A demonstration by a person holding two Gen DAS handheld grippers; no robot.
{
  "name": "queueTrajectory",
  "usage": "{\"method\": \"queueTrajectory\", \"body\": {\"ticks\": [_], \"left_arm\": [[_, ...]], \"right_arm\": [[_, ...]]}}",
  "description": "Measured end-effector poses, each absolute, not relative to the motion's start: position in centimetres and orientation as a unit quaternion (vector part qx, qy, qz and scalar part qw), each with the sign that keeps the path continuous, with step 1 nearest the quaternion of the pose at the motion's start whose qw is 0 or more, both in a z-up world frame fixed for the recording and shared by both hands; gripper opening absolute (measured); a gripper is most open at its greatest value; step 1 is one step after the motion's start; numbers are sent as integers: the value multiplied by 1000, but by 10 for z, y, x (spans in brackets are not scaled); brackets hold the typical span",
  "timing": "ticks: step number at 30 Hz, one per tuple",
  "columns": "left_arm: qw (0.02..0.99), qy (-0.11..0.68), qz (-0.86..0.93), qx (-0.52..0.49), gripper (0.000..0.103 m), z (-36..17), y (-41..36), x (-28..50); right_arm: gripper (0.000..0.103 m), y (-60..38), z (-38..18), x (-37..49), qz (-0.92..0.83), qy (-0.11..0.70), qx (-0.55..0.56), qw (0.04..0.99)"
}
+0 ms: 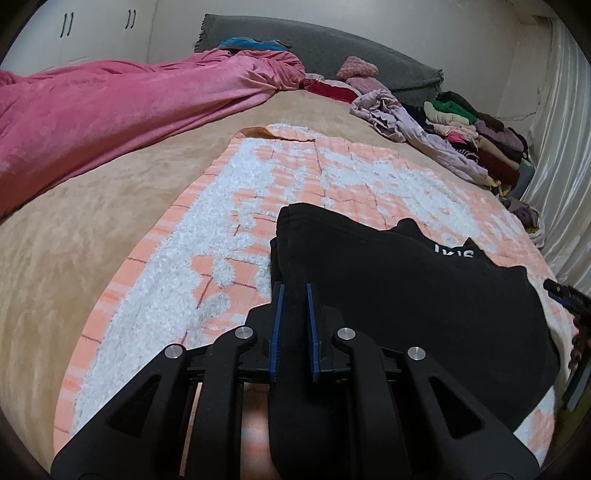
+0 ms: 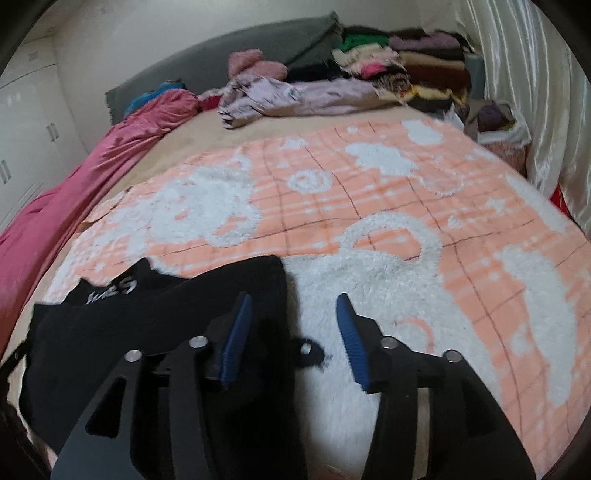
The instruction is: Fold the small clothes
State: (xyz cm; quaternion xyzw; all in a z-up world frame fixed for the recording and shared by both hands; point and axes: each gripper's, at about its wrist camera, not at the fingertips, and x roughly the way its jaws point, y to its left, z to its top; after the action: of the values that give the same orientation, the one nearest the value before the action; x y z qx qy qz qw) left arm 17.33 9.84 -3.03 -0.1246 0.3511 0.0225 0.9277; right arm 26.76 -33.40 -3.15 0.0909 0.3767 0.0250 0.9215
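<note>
A wide bed (image 1: 92,236) covered in a tan plush spread fills both views, with a grey headboard (image 1: 332,48) along its far end and white wardrobe doors (image 1: 92,29) beyond. A pink blanket (image 1: 110,110) lies bunched along one long side of the bed. Spread flat over the middle is a peach-and-white fleece throw (image 2: 369,206) with a thin grid of lines and fluffy white patches. At the far corner by the pale curtain (image 1: 557,147) sits a heap of folded and loose clothes (image 2: 402,70), with a lilac garment (image 2: 295,94) trailing out of it onto the spread. On the near part of the throw lies the black garment (image 1: 406,280), partly folded, white lettering showing on an upturned part. The left gripper (image 1: 293,291) is clamped on the garment's left edge, black cloth pinched between its blue pads (image 1: 276,332). The right gripper (image 2: 293,306) stands about half open over the garment's right edge; its left pad is over the black cloth, its right pad (image 2: 351,332) over white fleece, and neither presses on anything.
</note>
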Motion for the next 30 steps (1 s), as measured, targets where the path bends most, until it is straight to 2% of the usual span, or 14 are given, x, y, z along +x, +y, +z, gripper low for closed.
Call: {"method": "queueTrajectory", "body": {"ticks": [6, 10, 16, 19, 20, 22, 25, 28, 30], "left_arm": [[931, 342, 18, -129, 5, -23, 96, 163], [932, 339, 28, -122, 14, -22, 95, 153], [943, 312, 25, -112, 18, -13, 90, 129], [945, 311, 14, -105, 26, -14, 79, 118], [944, 315, 9, -96, 36, -16, 72, 115], [937, 342, 13, -70, 46, -27, 60, 118], [915, 399, 26, -57, 49, -50, 58, 132], [909, 408, 26, -83, 58, -53, 68, 134], [908, 407, 22, -95, 58, -54, 72, 134]], "right_arm": [[54, -317, -24, 224, 61, 359, 70, 929], [54, -308, -26, 204, 80, 361, 67, 927], [54, -287, -33, 184, 112, 375, 41, 919], [54, -277, -40, 179, 124, 390, 25, 912], [54, -275, -44, 179, 119, 397, 16, 910], [57, -274, -51, 179, 102, 410, -3, 906], [61, -282, -64, 179, 89, 426, -2, 900], [61, -288, -69, 174, 90, 425, 10, 901], [61, -287, -70, 171, 88, 420, 2, 903]]}}
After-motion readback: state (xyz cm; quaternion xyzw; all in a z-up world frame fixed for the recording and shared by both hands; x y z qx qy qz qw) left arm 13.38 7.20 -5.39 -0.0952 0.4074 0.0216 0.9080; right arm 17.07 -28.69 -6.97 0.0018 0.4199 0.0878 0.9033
